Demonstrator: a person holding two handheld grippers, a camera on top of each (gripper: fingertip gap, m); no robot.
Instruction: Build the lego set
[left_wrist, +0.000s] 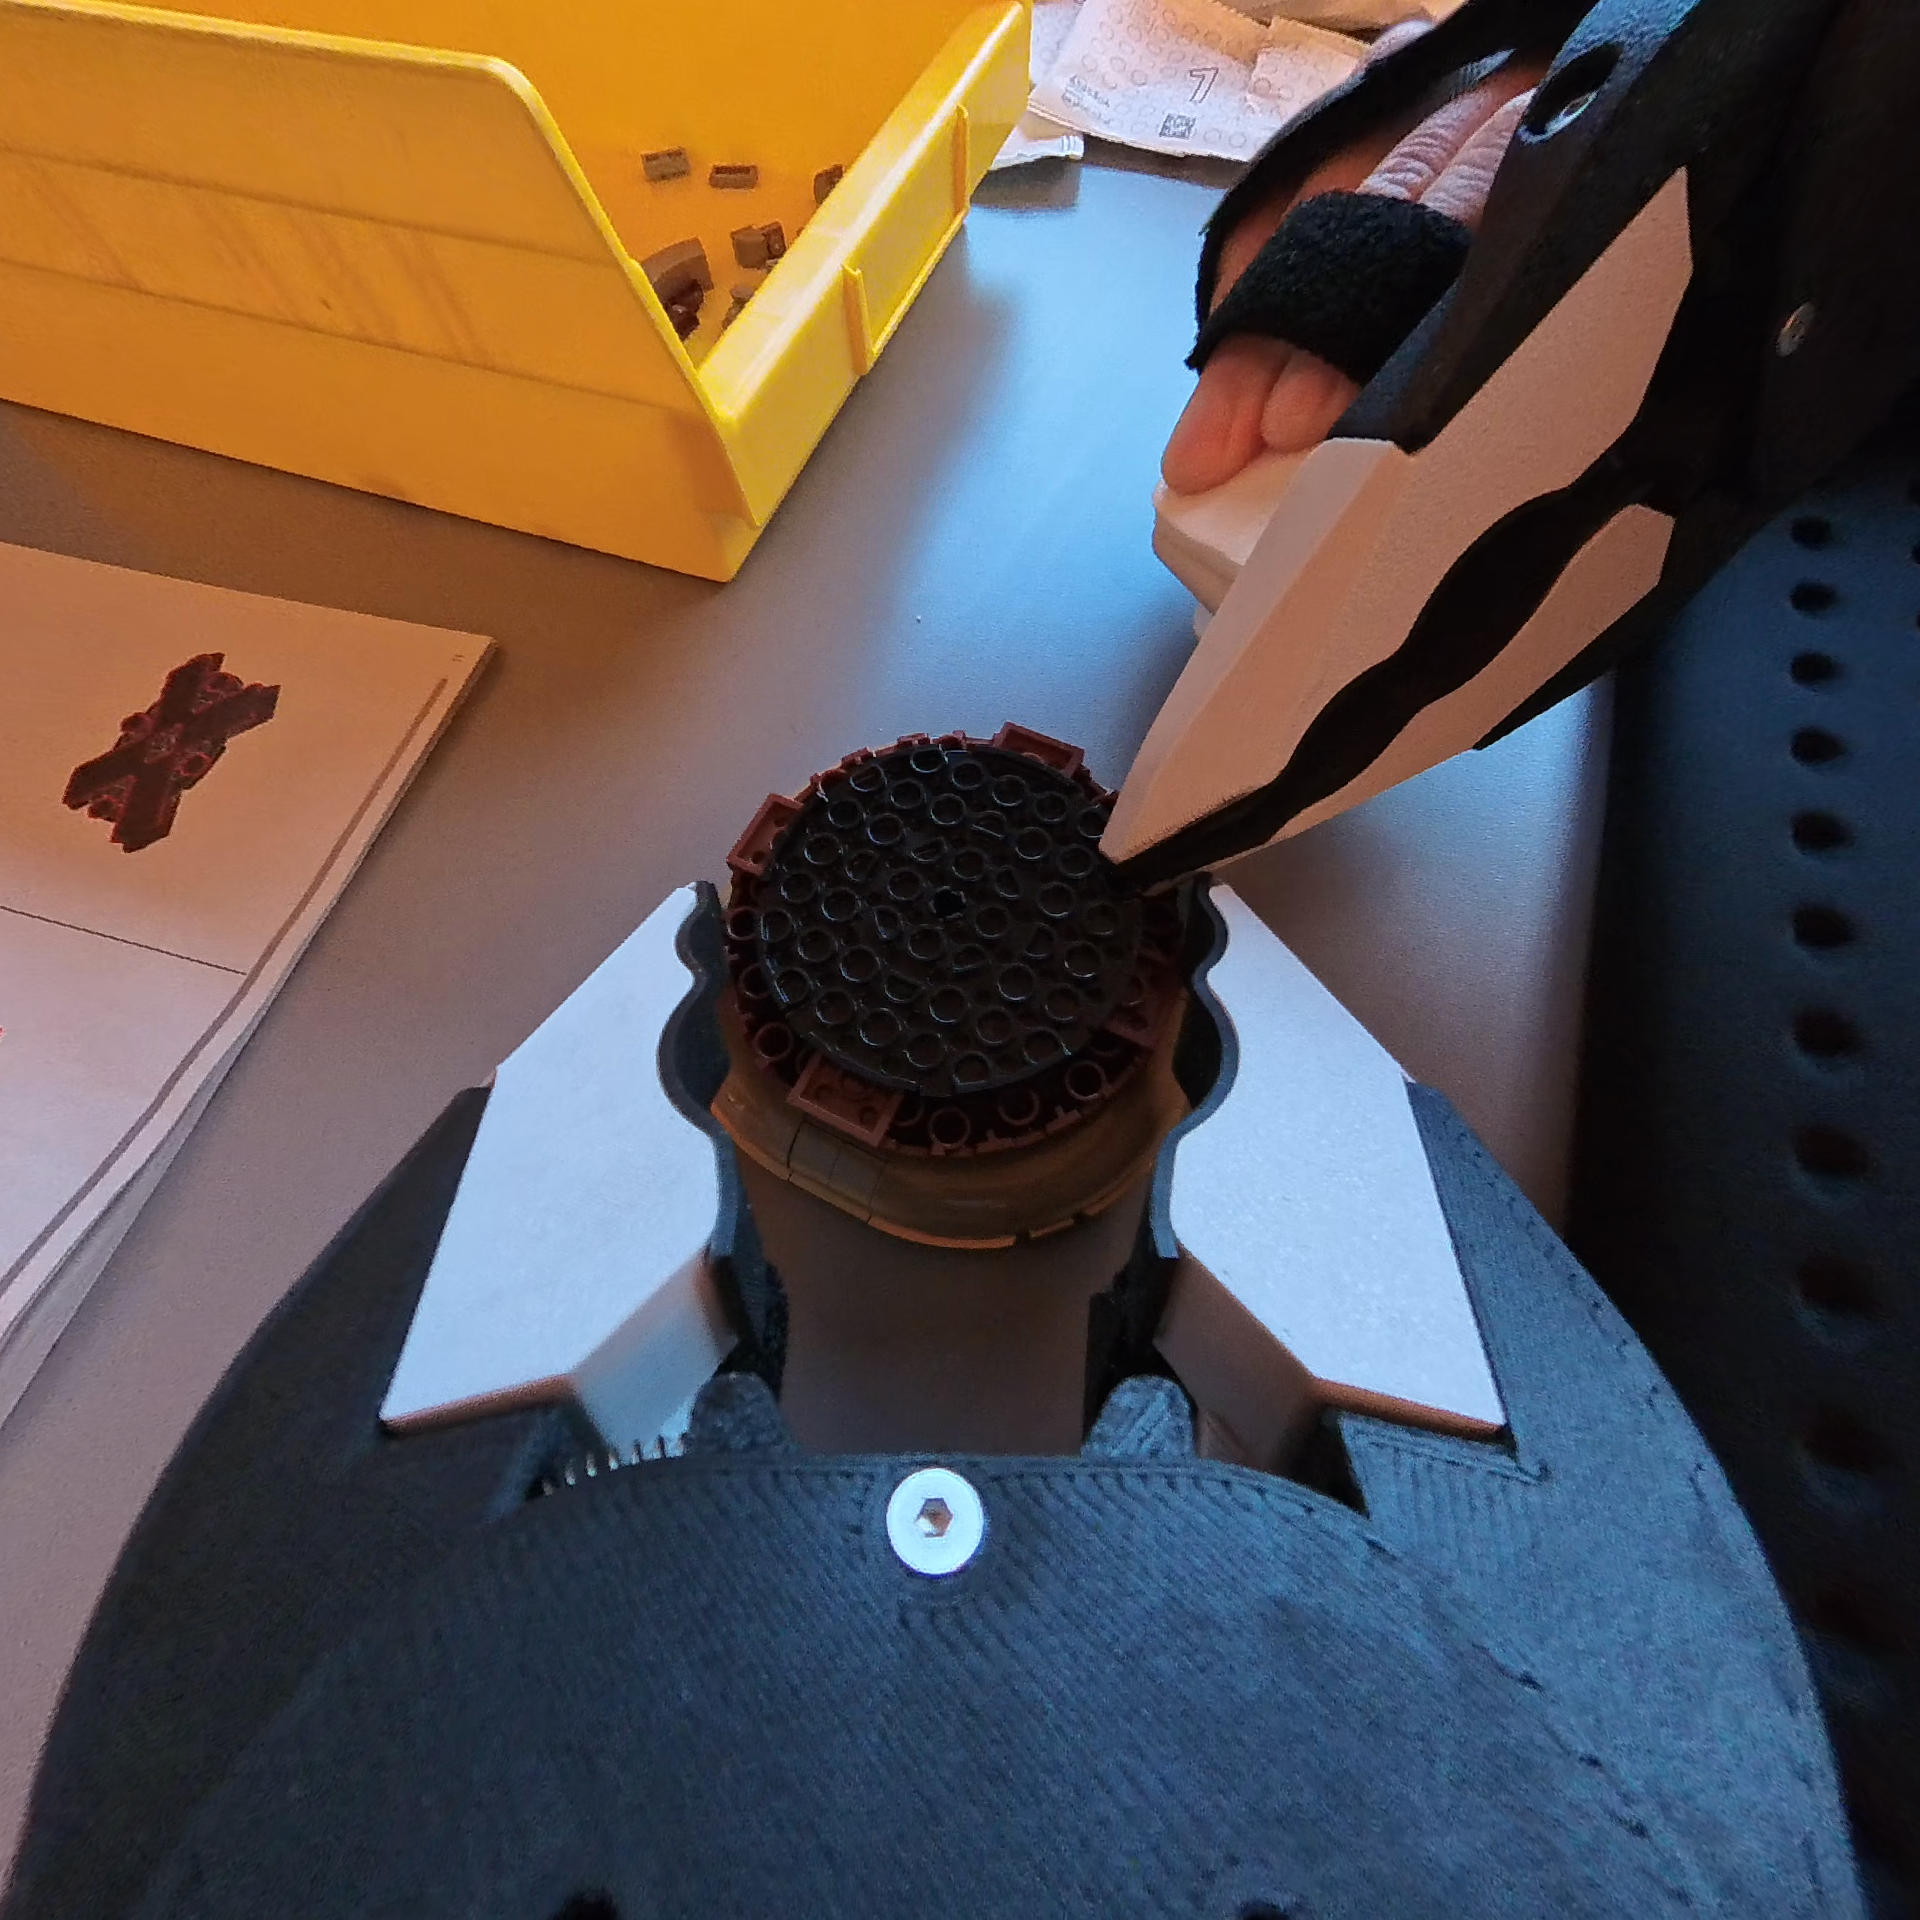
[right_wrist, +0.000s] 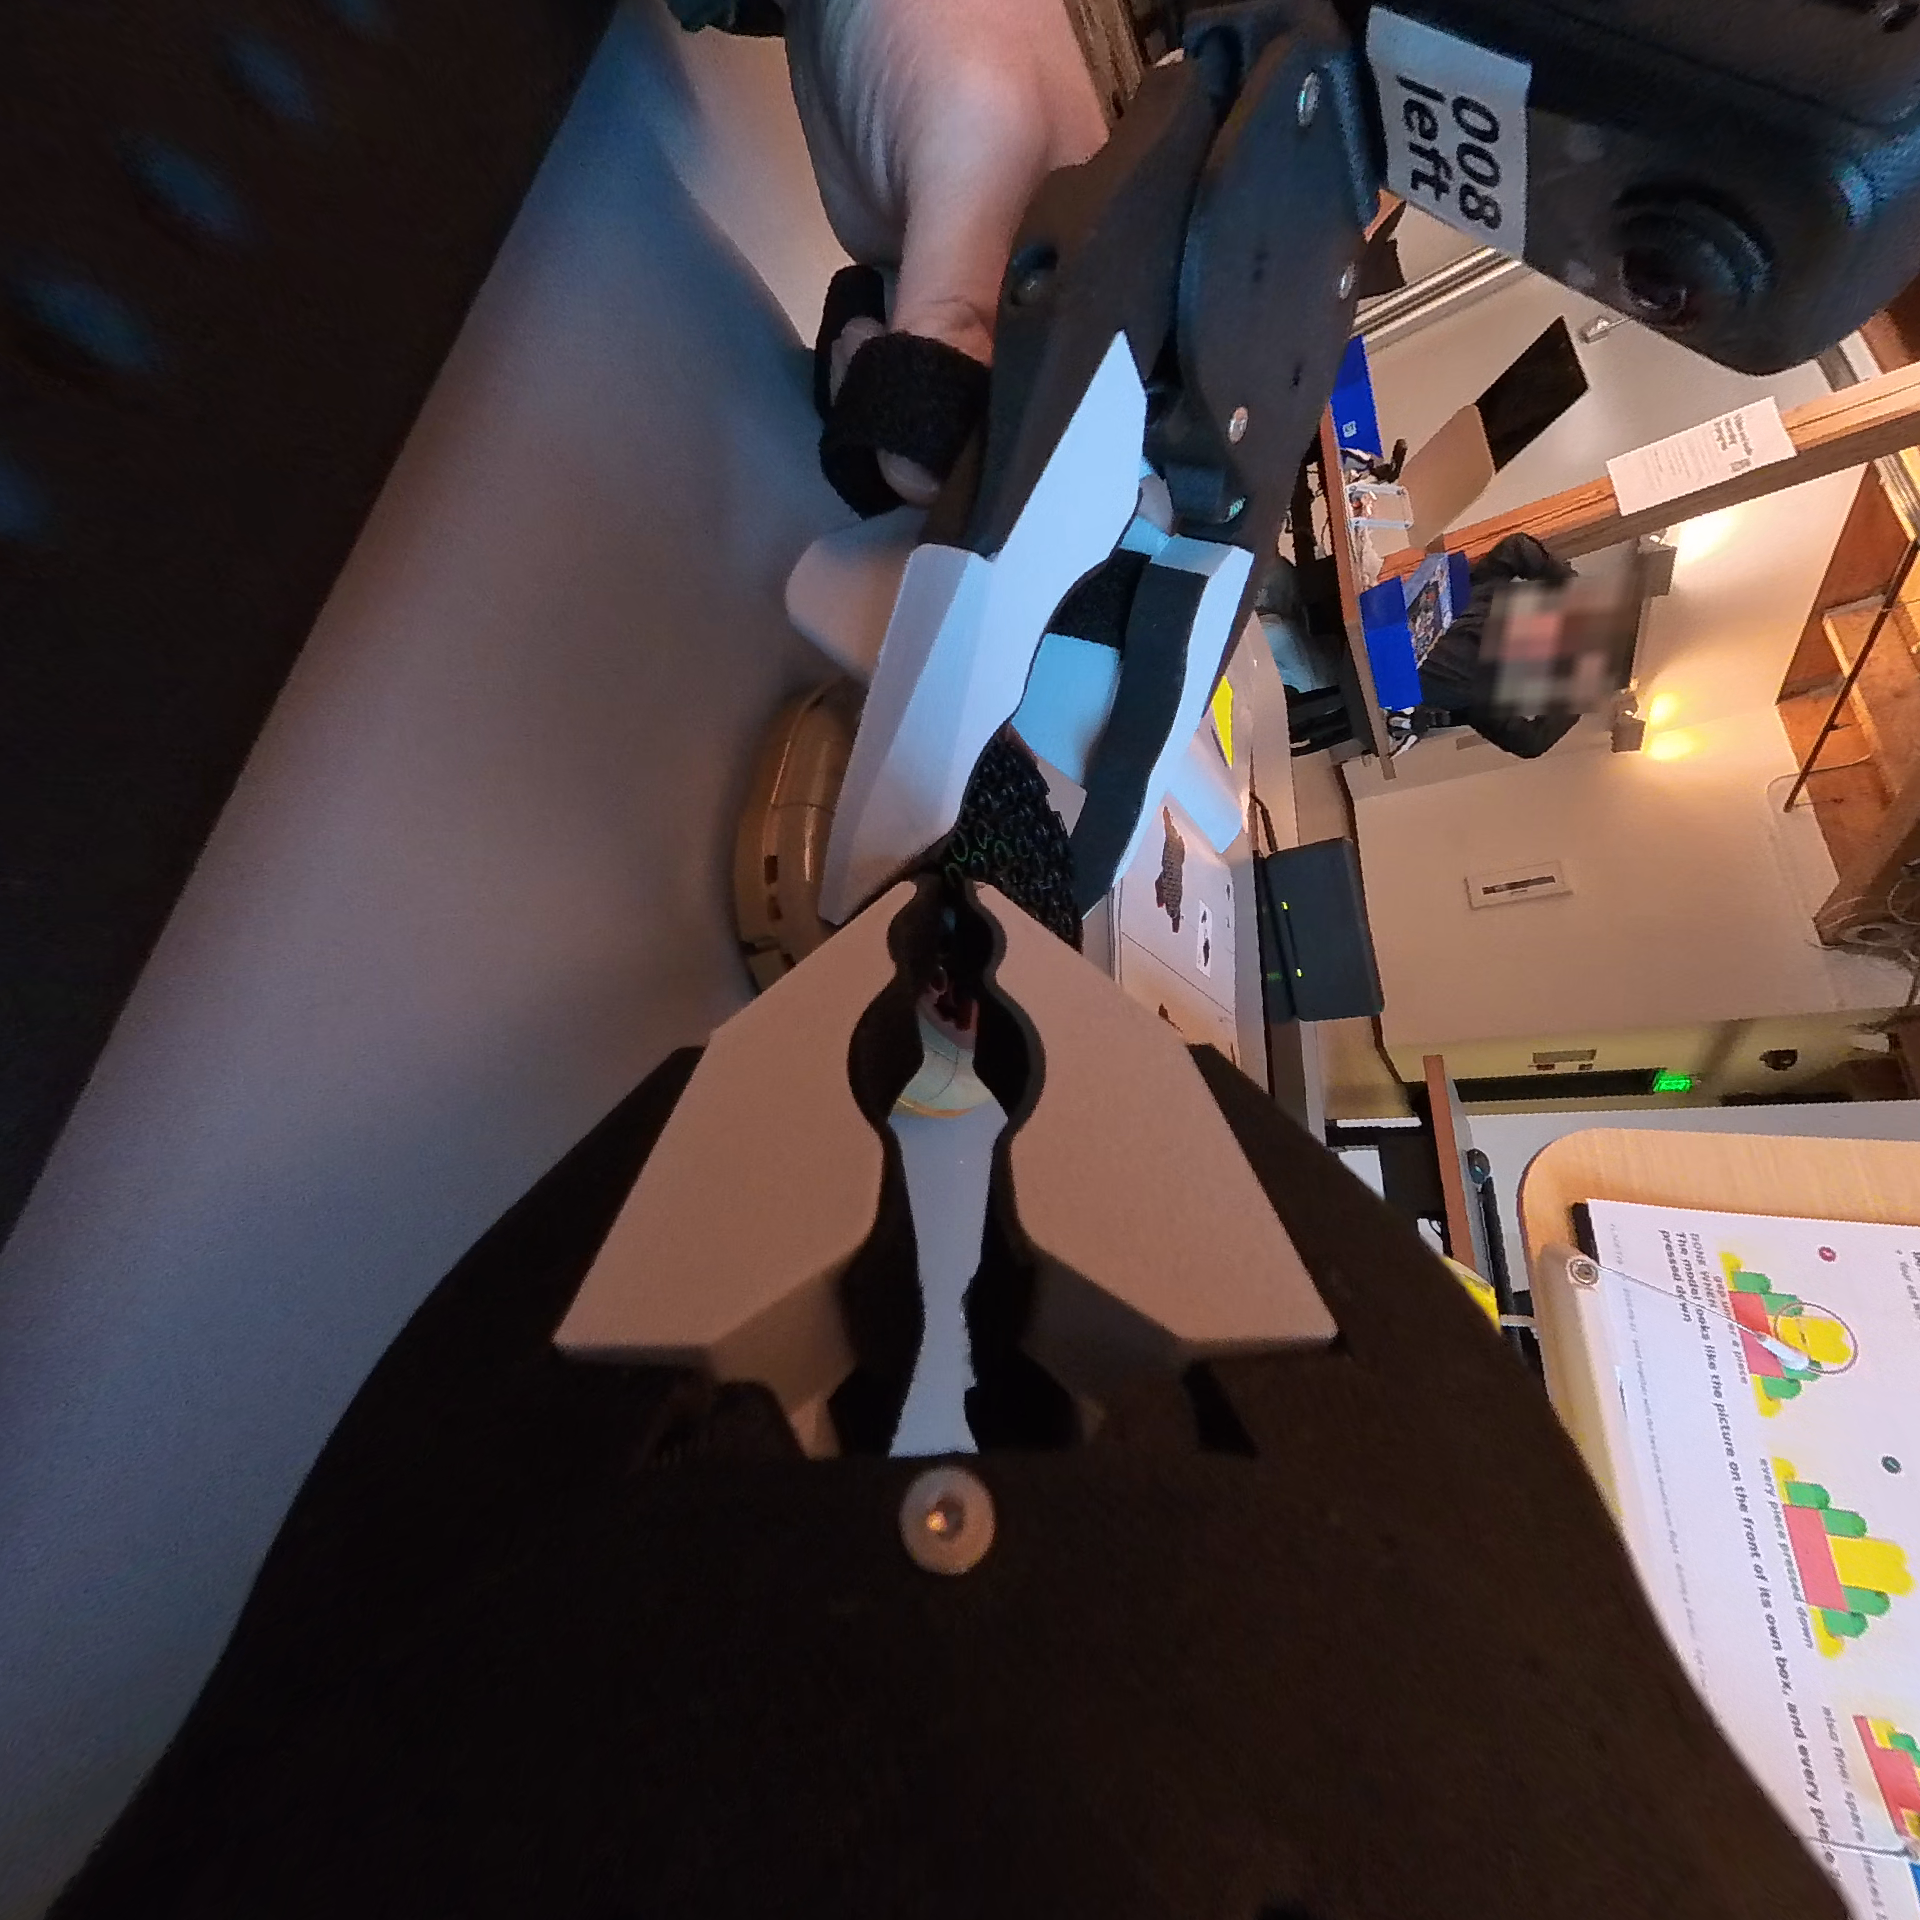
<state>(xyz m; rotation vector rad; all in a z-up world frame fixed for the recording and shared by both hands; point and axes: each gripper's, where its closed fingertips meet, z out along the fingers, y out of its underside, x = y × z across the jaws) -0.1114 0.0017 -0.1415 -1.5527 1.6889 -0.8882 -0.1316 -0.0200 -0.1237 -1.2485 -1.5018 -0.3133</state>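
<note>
Left gripper (left_wrist: 951, 966) clamps round black-and-brown studded lego disc (left_wrist: 935, 935); right gripper (left_wrist: 1127, 868) nearly closed, pinching its rim. Loose brown bricks (left_wrist: 717, 249) left in yellow plastic bin (left_wrist: 852, 343): build looks partway.

Black-and-brown studded lego disc (left_wrist: 940, 951), yellow bin (left_wrist: 499, 270)

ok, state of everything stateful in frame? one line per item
left tongs: shut on round lego assembly.
right tongs: shut, tips at the assembly's black top edge; any piece between them can't be made out.
round lego assembly: studded black disc facing the camera, brown pieces around the rim, tan base.
yellow bin: open, few small brown pieces inside.
instruction booklet: open, flat on table.
</note>
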